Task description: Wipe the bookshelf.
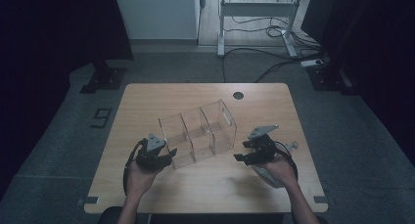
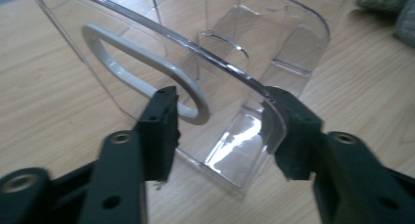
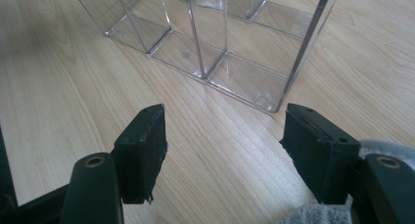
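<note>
Black jaws of the left hand-held gripper [image 2: 218, 131] stood astride the near end wall of a clear plastic organizer [image 2: 205, 62]. One pad lay on the outer face, overlapping the lower end of the white-rimmed handle slot [image 2: 142, 72] cut into that wall; the other pad lay at the wall's rounded corner, partly seen through the plastic. Whether both pads pressed on the plastic could not be told from the left gripper view.

From the high view, the organizer [image 1: 198, 132] sat near the middle of the light wooden table [image 1: 205, 185], set diagonally, with two inner dividers splitting it into three compartments. A second handle slot showed in its far end wall. The left hand-held gripper [image 1: 166, 155] met the organizer's near-left end.

Jaws of the right hand-held gripper [image 3: 222, 145] stood apart with bare table between them, released and holding nothing. The organizer's nearest bottom corner [image 3: 266, 99] lay just beyond the pads, not touching them. In the high view, the right hand-held gripper [image 1: 244, 155] rested close to the organizer's right side, apart from it.

A round hole [image 1: 238, 95] marked the table's far edge.
</note>
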A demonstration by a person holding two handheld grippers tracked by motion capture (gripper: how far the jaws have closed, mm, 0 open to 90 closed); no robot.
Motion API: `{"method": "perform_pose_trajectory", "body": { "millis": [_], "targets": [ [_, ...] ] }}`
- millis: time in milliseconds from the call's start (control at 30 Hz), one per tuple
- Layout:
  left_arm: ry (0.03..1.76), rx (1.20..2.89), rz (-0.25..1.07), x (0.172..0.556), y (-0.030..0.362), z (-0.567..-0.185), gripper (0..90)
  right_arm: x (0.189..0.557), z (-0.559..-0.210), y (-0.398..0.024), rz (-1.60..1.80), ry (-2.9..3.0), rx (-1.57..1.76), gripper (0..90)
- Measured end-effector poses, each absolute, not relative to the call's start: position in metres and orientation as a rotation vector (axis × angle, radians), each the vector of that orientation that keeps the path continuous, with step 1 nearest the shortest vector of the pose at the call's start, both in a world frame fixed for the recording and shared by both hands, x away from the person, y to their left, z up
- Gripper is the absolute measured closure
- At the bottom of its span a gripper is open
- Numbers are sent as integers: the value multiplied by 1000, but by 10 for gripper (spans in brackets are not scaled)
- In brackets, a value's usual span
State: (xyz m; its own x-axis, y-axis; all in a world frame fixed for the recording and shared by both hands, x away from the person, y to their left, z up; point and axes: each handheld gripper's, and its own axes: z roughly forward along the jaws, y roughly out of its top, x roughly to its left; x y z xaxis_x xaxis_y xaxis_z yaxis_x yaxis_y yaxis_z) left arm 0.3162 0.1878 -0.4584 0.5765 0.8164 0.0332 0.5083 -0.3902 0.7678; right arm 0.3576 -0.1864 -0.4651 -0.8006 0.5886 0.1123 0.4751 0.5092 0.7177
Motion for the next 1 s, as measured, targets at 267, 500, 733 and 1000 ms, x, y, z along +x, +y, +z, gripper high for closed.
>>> {"method": "perform_pose_trajectory", "body": {
  "millis": [267, 500, 733, 1000],
  "targets": [
    [1058, 2082, 574, 316, 190, -457, 586, 358, -463, -191, 1170, 2573, 930, 329],
    [1050, 2083, 565, 319, 195, -457, 615, 359, -462, -195, 1179, 2548, 954, 333],
    [1011, 2099, 541, 320, 193, -457, 629, 357, -458, -196, 1206, 2537, 959, 344],
    [970, 2099, 485, 323, 188, -457, 644, 357, -459, -198, 1244, 2542, 1026, 335]
  ]
}}
